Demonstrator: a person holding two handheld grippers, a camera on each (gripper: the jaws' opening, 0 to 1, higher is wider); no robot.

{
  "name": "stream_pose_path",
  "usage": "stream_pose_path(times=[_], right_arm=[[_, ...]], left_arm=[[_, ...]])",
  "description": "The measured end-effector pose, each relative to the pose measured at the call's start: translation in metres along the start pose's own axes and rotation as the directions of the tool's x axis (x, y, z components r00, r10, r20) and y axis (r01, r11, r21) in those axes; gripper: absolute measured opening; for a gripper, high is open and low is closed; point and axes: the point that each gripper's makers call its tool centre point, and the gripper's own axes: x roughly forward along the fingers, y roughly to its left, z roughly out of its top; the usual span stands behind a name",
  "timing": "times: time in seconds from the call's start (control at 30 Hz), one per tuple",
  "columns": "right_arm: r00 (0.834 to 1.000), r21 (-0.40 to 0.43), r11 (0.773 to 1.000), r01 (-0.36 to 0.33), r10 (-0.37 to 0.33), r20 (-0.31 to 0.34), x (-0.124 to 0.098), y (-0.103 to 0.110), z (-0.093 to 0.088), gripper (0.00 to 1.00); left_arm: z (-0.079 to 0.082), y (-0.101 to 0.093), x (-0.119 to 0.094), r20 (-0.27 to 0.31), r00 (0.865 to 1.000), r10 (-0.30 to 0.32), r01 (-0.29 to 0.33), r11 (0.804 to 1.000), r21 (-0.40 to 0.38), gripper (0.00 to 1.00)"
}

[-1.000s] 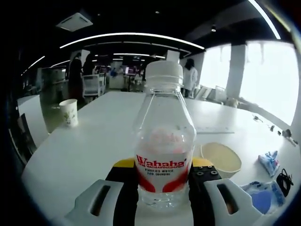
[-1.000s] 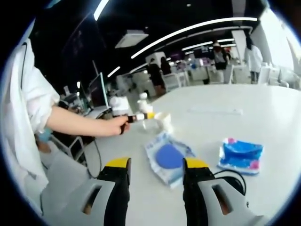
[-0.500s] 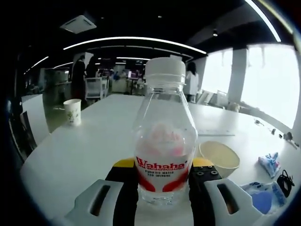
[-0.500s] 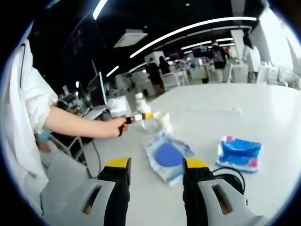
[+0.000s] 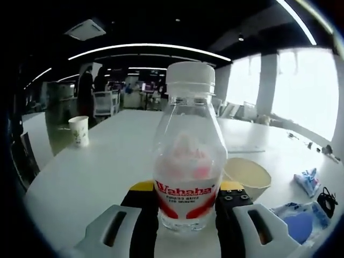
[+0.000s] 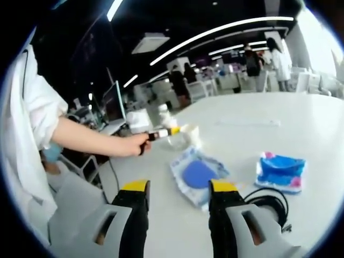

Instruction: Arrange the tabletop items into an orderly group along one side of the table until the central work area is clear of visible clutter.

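Note:
A clear Wahaha water bottle (image 5: 188,156) with a white cap and red label stands upright between the yellow-tipped jaws of my left gripper (image 5: 187,187), which is shut on it. In the right gripper view the same gripper (image 6: 161,133) is held by a person's hand (image 6: 137,144) at the table's left edge, with the bottle (image 6: 165,114) in it. My right gripper (image 6: 180,188) is open with nothing between its jaws. It hovers just short of a white pouch with a blue disc (image 6: 199,174).
On the white table (image 5: 107,161) are a paper cup (image 5: 79,130) at far left, a beige bowl (image 5: 247,176) right of the bottle, a blue packet (image 6: 280,171) and a black cable (image 6: 269,201). People stand at desks far behind.
The bottle stays clamped in my left gripper. Both cameras have drifted slightly; in the right gripper view the pouch, packet and cable sit a little farther right and nearer.

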Motion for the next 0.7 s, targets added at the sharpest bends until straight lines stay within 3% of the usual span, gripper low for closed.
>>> stream_pose_path(times=[0.27,0.7], right_arm=[[1.0,0.001,1.0,0.012,-0.012,0.007,-0.0052,-0.0029,0.0016,0.4],[1.0,0.004,1.0,0.02,-0.02,0.003,-0.0077,-0.0032,-0.0008,0.4]], left_arm=[[0.0012,0.0018,-0.0002,-0.003,1.0,0.023,-0.023,0.999,-0.032,0.36],[-0.0005,-0.0053,-0.0035,-0.004,0.999,0.035,-0.034,0.998,0.047,0.37]])
